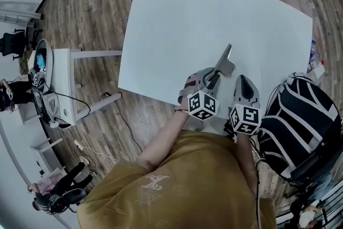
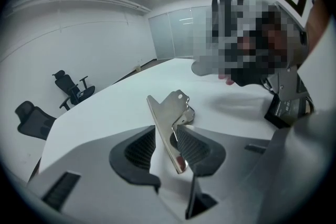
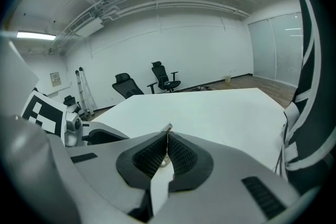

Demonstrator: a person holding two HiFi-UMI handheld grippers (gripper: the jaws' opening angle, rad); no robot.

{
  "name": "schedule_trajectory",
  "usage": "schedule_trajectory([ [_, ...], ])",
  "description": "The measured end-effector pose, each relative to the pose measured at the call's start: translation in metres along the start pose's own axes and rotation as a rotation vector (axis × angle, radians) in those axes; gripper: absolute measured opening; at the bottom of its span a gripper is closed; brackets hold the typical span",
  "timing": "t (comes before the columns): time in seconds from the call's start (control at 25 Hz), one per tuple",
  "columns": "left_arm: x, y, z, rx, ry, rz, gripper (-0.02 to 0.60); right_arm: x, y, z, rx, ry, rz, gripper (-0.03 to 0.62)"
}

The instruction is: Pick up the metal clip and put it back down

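Since I am going for the metal clip [image 2: 169, 128] lying near my edge of the white table [image 1: 177, 19], my left gripper [image 2: 169, 162] is holding its fingers apart around it, one pad touching it, while my right gripper [image 3: 167, 153] is waiting beside, pinched shut on nothing.

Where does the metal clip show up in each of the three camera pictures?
Head view: the metal clip is on the white table, just ahead of the left gripper.
Left gripper view: the clip stands tilted at centre, between the open jaws.
Right gripper view: only a small metallic tip, probably the clip, peeks over the right gripper's shut jaws.
Shared landmark: the white table.
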State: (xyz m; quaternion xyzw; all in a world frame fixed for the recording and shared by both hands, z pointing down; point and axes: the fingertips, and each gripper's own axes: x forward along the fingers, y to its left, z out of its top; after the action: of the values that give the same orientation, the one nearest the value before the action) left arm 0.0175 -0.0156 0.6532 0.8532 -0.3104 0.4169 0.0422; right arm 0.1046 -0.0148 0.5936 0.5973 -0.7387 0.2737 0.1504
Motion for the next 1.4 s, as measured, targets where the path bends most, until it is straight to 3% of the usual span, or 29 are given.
schedule_trajectory([
  [0.2, 0.006, 0.005, -0.006, 0.003, 0.043, 0.027, 0.117, 0.008, 0.002, 0.005, 0.006, -0.004, 0.005, 0.009],
  [0.28, 0.009, 0.006, -0.007, 0.005, 0.060, 0.044, 0.117, 0.014, 0.000, 0.003, 0.076, 0.013, 0.022, 0.009],
  [0.48, 0.012, 0.010, -0.012, 0.015, 0.086, 0.053, 0.117, 0.040, -0.010, -0.009, 0.586, 0.122, 0.123, 0.012],
  [0.56, 0.012, 0.013, -0.013, 0.018, 0.088, 0.048, 0.117, 0.049, -0.009, -0.007, 0.677, 0.134, 0.164, 0.012],
  [0.88, 0.015, 0.017, -0.011, 0.045, 0.097, 0.027, 0.114, 0.074, -0.008, -0.004, 0.860, 0.191, 0.266, 0.051],
  [0.96, 0.016, 0.018, -0.012, 0.053, 0.116, 0.026, 0.079, 0.082, -0.007, -0.004, 0.891, 0.212, 0.281, 0.064],
  [1.2, 0.018, 0.022, -0.011, 0.115, 0.138, 0.034, 0.053, 0.105, -0.002, -0.017, 0.930, 0.377, 0.289, 0.064],
  [1.4, 0.019, 0.021, -0.010, 0.206, 0.131, 0.031, 0.051, 0.109, -0.006, -0.023, 0.958, 0.426, 0.296, 0.063],
])
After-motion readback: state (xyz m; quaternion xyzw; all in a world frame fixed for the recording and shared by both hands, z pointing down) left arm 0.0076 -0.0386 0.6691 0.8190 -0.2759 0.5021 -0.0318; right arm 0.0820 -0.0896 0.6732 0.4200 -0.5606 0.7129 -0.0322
